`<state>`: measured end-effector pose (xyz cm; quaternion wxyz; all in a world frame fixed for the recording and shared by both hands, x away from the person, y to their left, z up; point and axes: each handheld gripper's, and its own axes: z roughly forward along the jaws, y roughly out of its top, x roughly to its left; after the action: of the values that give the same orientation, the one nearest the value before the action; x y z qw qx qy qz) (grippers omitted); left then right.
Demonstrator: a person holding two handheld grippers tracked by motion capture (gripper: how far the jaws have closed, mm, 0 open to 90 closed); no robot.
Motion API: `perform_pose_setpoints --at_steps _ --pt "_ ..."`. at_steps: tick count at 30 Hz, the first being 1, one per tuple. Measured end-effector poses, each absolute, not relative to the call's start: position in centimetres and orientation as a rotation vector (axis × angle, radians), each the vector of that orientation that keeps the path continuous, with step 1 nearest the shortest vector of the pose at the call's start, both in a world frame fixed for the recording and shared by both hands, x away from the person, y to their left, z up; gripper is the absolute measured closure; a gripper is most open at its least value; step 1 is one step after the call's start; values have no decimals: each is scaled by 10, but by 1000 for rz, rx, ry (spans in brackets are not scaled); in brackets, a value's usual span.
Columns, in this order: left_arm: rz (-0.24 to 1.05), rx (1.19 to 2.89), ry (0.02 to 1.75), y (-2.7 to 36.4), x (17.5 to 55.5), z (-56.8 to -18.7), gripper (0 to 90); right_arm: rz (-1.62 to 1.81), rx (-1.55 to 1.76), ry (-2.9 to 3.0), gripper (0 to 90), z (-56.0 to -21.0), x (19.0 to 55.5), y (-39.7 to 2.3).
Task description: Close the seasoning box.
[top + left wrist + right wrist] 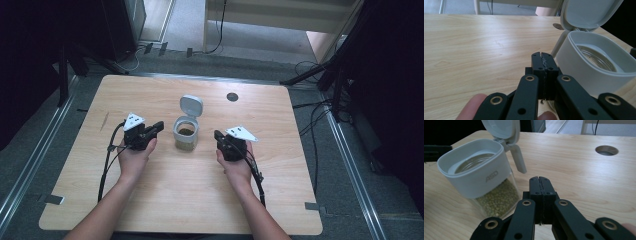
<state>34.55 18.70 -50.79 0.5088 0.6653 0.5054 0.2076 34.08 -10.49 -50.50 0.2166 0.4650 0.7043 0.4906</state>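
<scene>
A clear jar (pixel 186 133) with a white collar stands at the middle of the wooden table (pixel 150 95), its white flip lid (pixel 191 105) hinged open at the back. Green-brown grains fill its lower part (pixel 496 201). My left gripper (pixel 160 125) rests just left of the jar, jaws pressed together with nothing between them; the left gripper view has the jar's collar (pixel 584 66) close on its right beside the left gripper (pixel 542 57). My right gripper (pixel 217 135) sits right of the jar, also shut and empty, seen again (pixel 539 181) beside the jar (pixel 477 172).
A round cable hole (pixel 232 97) is in the table behind the jar, also in the right gripper view (pixel 606 150). Black stands and cables surround the table on the floor. Cables trail from both grippers toward the near edge.
</scene>
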Motion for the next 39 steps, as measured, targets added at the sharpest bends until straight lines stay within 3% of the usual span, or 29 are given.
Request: perform_pose_setpoints --at_steps 12,23,28,35,39 --pt "482 1637 1171 159 345 -509 900 1345 1273 1978 900 -505 354 -64" --pt "480 1637 1163 152 341 -508 900 1310 1275 1965 900 -501 366 -75" --pt "469 1543 1219 165 361 -493 900 1325 1291 1933 900 -485 385 -82" --pt "457 1547 1212 158 397 -465 900 1329 1252 1951 900 -458 423 -74" --pt "457 1569 1188 152 397 -462 900 1376 1221 1953 900 -451 427 -74"
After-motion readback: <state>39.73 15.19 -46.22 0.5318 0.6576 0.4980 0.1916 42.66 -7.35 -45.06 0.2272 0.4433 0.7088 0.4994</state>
